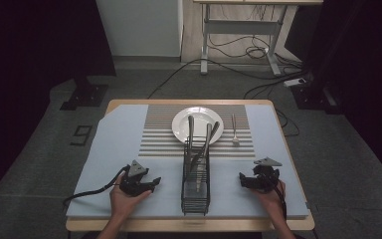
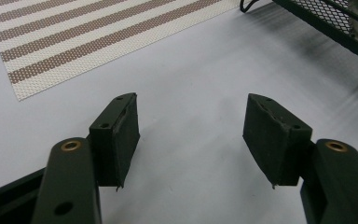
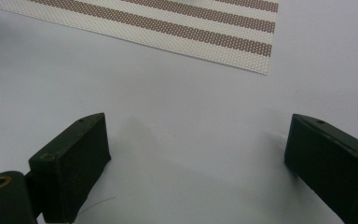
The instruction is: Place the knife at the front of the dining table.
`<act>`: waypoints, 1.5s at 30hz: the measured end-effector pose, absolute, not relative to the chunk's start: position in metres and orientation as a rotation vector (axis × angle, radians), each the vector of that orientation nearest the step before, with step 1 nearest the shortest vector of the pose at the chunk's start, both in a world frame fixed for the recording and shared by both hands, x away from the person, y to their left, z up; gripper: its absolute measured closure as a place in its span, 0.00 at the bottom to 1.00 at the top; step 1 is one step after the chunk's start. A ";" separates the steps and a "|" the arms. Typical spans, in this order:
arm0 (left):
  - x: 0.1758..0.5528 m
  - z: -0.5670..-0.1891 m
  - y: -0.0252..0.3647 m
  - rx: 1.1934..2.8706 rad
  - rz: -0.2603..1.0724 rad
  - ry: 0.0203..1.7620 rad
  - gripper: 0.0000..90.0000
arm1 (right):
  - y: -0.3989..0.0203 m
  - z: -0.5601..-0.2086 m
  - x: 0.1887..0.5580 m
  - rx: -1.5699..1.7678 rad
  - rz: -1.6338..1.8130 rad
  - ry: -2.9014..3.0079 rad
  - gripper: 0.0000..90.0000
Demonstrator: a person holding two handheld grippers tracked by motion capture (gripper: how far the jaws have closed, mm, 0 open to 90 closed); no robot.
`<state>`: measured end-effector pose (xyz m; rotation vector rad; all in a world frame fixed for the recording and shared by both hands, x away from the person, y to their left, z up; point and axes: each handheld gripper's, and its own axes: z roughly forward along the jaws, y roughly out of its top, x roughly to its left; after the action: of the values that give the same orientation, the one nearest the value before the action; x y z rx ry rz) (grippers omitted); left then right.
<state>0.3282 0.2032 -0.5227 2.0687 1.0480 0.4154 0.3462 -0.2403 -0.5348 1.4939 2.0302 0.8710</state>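
A black wire rack (image 1: 196, 179) stands in the middle of the table's near half, with several utensils (image 1: 199, 149) leaning out of its far end. Behind it a white plate (image 1: 197, 124) sits on a striped placemat (image 1: 159, 134), and a fork (image 1: 234, 130) lies on the mat to the plate's right. My left gripper (image 1: 154, 183) rests on the pale blue table cover left of the rack, open and empty (image 2: 191, 130). My right gripper (image 1: 242, 180) rests to the rack's right, also open with nothing between its jaws (image 3: 198, 149).
The pale blue cover (image 1: 114, 144) spans the wooden table (image 1: 189, 225). The rack's mesh corner (image 2: 335, 23) lies ahead and to the right of my left gripper. The placemat's edge (image 3: 191, 42) lies ahead of my right gripper. Beyond the table are a desk frame (image 1: 238, 30) and floor cables.
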 end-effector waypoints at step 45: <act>0.353 -0.420 0.198 1.831 0.318 0.872 0.41 | -0.241 -0.535 0.346 1.492 0.877 2.033 0.07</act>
<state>0.3528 0.1985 -0.4204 1.8307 0.8719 0.3179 0.3464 -0.2412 -0.5352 1.4921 2.0334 0.8775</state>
